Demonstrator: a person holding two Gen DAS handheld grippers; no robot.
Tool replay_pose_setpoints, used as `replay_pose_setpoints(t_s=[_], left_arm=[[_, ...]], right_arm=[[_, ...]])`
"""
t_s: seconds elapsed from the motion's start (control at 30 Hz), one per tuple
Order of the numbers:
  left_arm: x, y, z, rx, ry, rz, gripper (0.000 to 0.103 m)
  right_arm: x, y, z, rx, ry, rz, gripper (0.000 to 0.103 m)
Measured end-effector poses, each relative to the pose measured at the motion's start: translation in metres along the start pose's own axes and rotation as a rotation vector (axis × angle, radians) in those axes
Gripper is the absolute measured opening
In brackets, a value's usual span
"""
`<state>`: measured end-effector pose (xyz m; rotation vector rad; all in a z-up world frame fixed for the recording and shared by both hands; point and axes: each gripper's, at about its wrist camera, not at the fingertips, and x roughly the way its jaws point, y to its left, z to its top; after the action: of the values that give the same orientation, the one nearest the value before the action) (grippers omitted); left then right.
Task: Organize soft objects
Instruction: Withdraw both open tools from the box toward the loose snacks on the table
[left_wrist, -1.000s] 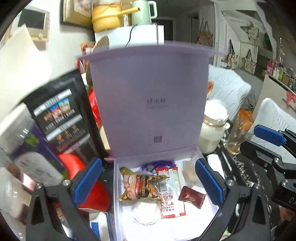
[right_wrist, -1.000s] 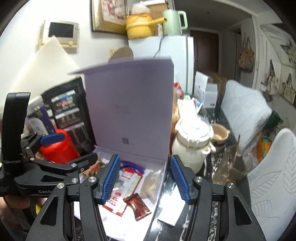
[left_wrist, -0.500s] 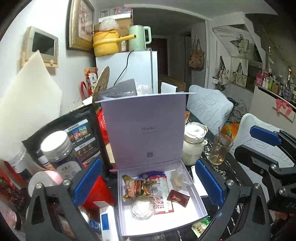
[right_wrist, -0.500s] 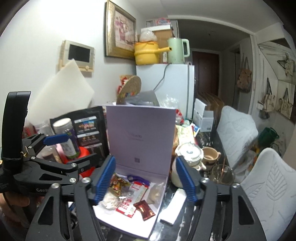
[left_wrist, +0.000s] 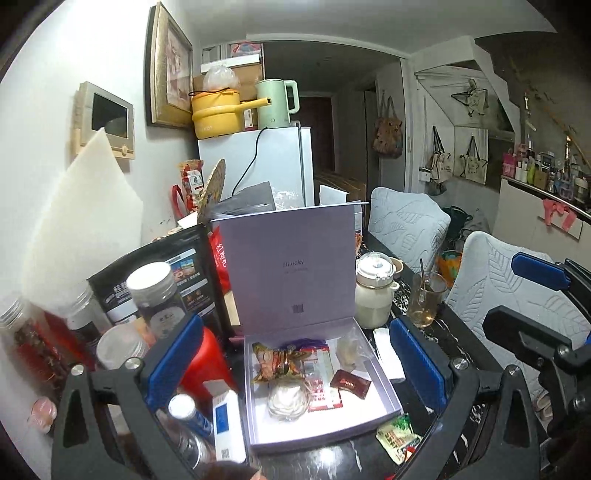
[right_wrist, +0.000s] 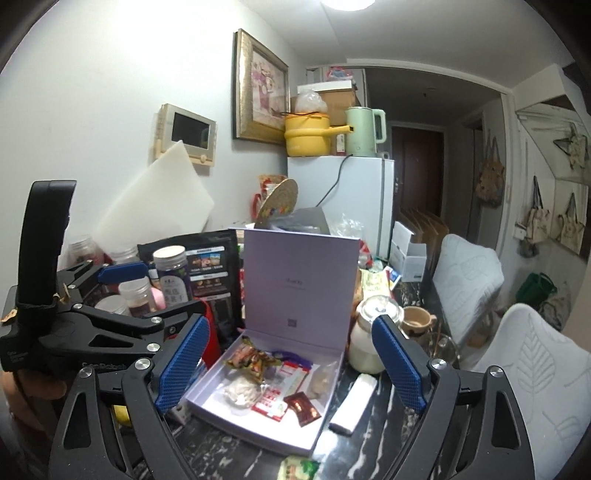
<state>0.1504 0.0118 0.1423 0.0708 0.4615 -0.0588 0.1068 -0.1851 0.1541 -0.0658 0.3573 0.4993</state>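
A lilac box lies on the dark table with its lid standing upright. Inside it lie several soft snack packets: a golden bag, a white bundle, a red and white sachet and a dark red packet. A green packet lies on the table in front of the box. My left gripper is open above the box, holding nothing. The jaws of my right gripper are opening, with nothing between them.
Jars, a black pouch and a red container crowd the left. A white lidded jar, a glass with a spoon and a white bar stand right of the box. Padded chairs sit beyond.
Both grippers have pulled back and risen away from the box, so more of the table and room shows. The right gripper's jaws have spread wider.
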Motion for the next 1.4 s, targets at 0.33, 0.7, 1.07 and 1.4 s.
replay_pose_setpoints(t_s=[0.33, 0.7, 1.07, 1.4], left_arm=[[-0.025, -0.012, -0.034, 0.029, 0.034, -0.026, 0.102], [-0.029, -0.029, -0.074, 0.061, 0.126, -0.104, 0.102], [-0.014, -0.036, -0.111, 0.049, 0.19, -0.165, 0.102], [0.003, -0.043, -0.143, 0.059, 0.247, -0.189, 0.102]], right_arm=[[-0.023, 0.006, -0.035, 0.04, 0.041, -0.018, 0.091], [-0.042, 0.003, -0.088, 0.124, 0.109, -0.032, 0.091], [-0.046, -0.006, -0.139, 0.177, 0.183, -0.056, 0.091], [-0.045, -0.011, -0.174, 0.215, 0.233, -0.068, 0.091]])
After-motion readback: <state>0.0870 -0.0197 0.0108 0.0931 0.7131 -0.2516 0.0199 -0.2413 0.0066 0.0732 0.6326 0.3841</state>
